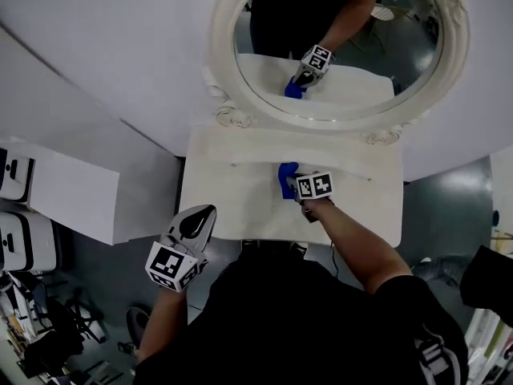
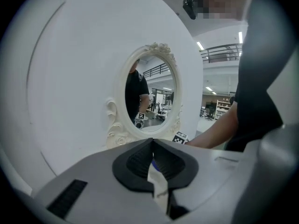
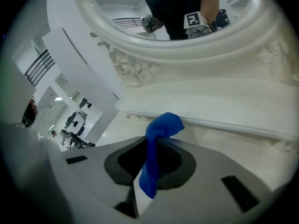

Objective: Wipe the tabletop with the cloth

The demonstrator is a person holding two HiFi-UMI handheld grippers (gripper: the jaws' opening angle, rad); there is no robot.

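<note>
A blue cloth (image 1: 287, 179) lies bunched on the white tabletop (image 1: 232, 207), pinched in my right gripper (image 1: 292, 184). In the right gripper view the blue cloth (image 3: 156, 143) runs up between the shut jaws of the right gripper (image 3: 152, 146) and folds over at their tip, just above the tabletop (image 3: 224, 139). My left gripper (image 1: 196, 223) hangs off the table's front left corner with its jaws shut and nothing in them. Seen from its own camera, the left gripper (image 2: 152, 146) points at the mirror (image 2: 152, 97).
An oval mirror (image 1: 337, 46) in an ornate white frame stands at the back of the table and reflects the right gripper and cloth. A low ledge (image 3: 219, 99) runs under the mirror. White cabinets (image 1: 48, 195) stand to the left. The floor is dark grey.
</note>
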